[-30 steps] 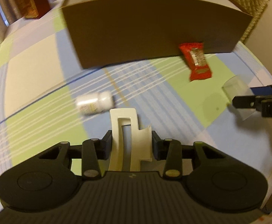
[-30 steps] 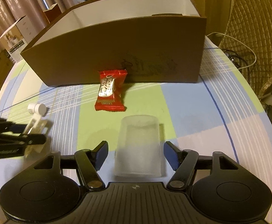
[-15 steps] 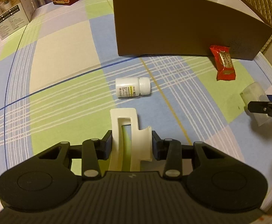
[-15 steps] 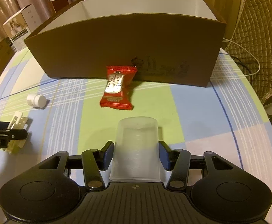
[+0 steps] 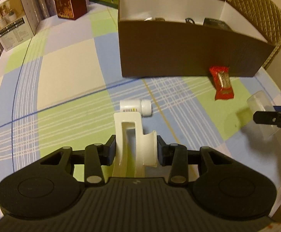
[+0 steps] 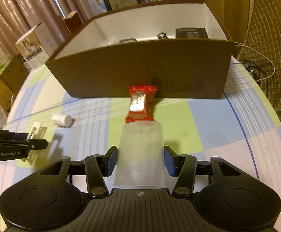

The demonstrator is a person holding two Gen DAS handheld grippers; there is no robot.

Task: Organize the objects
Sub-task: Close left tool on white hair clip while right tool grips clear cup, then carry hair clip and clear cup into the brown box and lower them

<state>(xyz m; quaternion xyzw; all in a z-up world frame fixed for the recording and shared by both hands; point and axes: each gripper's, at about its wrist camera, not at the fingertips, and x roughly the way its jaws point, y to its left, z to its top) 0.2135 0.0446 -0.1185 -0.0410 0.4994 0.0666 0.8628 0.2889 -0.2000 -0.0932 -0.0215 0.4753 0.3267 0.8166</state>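
Transport is the step in hand: both tongs are loaded and raised off the counter (image 5: 67, 73), facing the brown box (image 6: 140, 67) that seems meant to take the loose things. The left tongs (image 5: 135, 150) are clamped on a cream plastic clip (image 5: 134, 135), its long end sticking forward past the pads. The right tongs (image 6: 140, 161) have just been closing, and their blue pads now press both sides of a clear plastic cup (image 6: 140, 154), which lies on its side between them, rim toward the camera.

Two things are not yet collected: a white pill bottle (image 5: 135, 107) lying on its side on the checked cloth, just ahead of the clip, and a red snack packet (image 6: 140, 104) leaning against the front wall of the box. Inside the box a few dark items already rest on the white floor.

Next, I judge, each load must be carried up and over the box's front wall, high enough that the protruding clip and the cup clear the rim, then lowered onto a free patch of the floor before the jaws let go. The cup looks thin and springy, so a gentle squeeze is wise. The two tongs should take turns or keep apart over the box.
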